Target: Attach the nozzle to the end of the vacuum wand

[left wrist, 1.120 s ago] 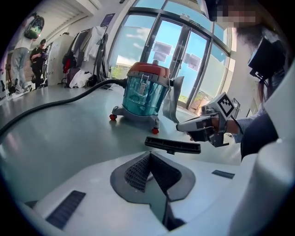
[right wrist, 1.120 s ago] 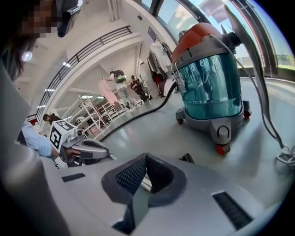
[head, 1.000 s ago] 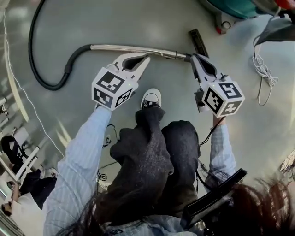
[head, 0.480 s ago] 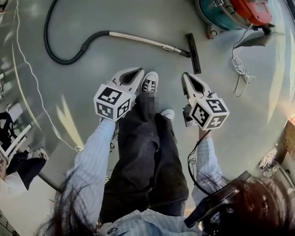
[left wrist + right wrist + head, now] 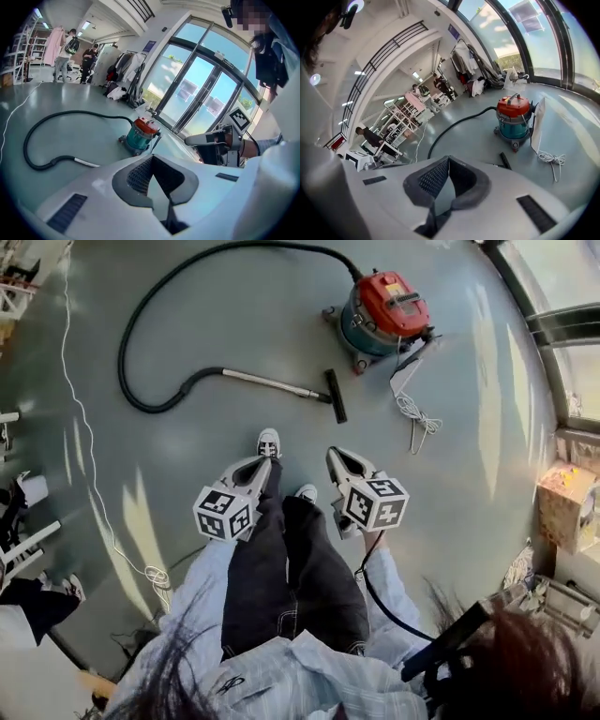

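Observation:
The metal vacuum wand (image 5: 267, 382) lies on the grey floor, and the black nozzle (image 5: 336, 395) sits crosswise against its right end. A black hose (image 5: 155, 324) loops from the wand to the red and teal vacuum cleaner (image 5: 382, 310). My left gripper (image 5: 265, 464) and right gripper (image 5: 334, 455) are raised high above the floor, well short of the wand, over the person's legs. Both are shut with nothing between the jaws. The left gripper view shows the shut left gripper (image 5: 151, 157), the wand (image 5: 86, 162) and the vacuum cleaner (image 5: 140, 133). The right gripper view shows the shut right gripper (image 5: 448, 158) and the nozzle (image 5: 505, 161).
A white power cord (image 5: 413, 414) lies coiled right of the vacuum cleaner. A thin white cable (image 5: 82, 460) runs along the floor at left. A cardboard box (image 5: 564, 503) stands at the right edge by the glass wall. People and racks (image 5: 401, 119) stand far off.
The person has stood up. Both grippers have lifted away from the wand and nozzle, which now lie far below, and the vacuum cleaner has come fully into view.

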`<state>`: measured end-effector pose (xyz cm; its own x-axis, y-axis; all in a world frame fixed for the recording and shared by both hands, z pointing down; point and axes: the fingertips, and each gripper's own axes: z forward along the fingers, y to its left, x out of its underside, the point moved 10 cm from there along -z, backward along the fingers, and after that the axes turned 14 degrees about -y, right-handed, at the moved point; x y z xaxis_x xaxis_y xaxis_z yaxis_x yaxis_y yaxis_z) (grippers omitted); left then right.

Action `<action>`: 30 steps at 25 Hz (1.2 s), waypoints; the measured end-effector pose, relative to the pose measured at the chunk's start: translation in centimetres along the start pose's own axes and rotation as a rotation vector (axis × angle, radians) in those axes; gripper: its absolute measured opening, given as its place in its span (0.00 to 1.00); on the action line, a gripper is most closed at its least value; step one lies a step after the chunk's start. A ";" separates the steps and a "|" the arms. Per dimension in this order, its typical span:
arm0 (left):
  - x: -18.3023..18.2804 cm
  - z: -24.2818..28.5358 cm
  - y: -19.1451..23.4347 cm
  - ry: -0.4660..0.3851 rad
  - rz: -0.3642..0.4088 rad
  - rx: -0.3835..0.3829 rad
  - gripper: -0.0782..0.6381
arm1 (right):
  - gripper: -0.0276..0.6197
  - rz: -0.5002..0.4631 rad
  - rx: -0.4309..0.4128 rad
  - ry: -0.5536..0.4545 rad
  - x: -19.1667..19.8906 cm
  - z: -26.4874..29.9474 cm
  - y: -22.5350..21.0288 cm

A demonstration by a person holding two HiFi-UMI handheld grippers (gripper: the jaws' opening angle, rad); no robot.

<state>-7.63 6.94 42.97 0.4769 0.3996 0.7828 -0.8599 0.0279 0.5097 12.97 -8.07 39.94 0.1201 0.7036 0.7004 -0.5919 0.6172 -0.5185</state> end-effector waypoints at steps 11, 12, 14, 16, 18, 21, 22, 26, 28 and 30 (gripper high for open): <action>-9.4 -11.6 -6.3 -0.139 0.032 0.015 0.12 | 0.05 0.067 -0.039 -0.128 -3.6 -5.8 11.6; -9.9 -12.9 -5.9 -0.138 0.040 0.018 0.12 | 0.05 0.069 -0.040 -0.135 -3.4 -5.9 12.9; -10.8 -15.3 -5.0 -0.142 0.052 0.037 0.12 | 0.05 0.060 -0.028 -0.146 -2.8 -6.2 15.5; -11.5 -17.4 -3.7 -0.152 0.066 0.068 0.12 | 0.05 0.050 0.000 -0.165 -2.0 -6.3 18.0; -12.1 -19.2 -2.3 -0.163 0.083 0.109 0.12 | 0.05 0.037 0.034 -0.199 -1.4 -6.2 20.4; -12.1 -22.0 0.2 -0.141 0.116 0.196 0.12 | 0.05 0.045 0.101 -0.254 0.5 -6.0 24.0; -11.8 -23.1 1.0 -0.125 0.127 0.228 0.12 | 0.05 0.059 0.129 -0.268 1.7 -6.1 25.2; -10.3 -27.4 3.6 -0.054 0.169 0.345 0.12 | 0.05 0.119 0.222 -0.306 6.8 -7.8 29.6; -9.8 -28.8 4.5 -0.029 0.171 0.388 0.12 | 0.05 0.158 0.254 -0.319 8.9 -8.8 31.2; -9.3 -30.3 5.3 -0.016 0.146 0.409 0.12 | 0.05 0.189 0.248 -0.333 10.6 -9.2 32.9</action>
<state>-22.09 31.15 27.58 0.3607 0.3581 0.8612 -0.7772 -0.3950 0.4898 2.16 22.96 25.82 -0.2472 0.6192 0.7453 -0.7564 0.3575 -0.5478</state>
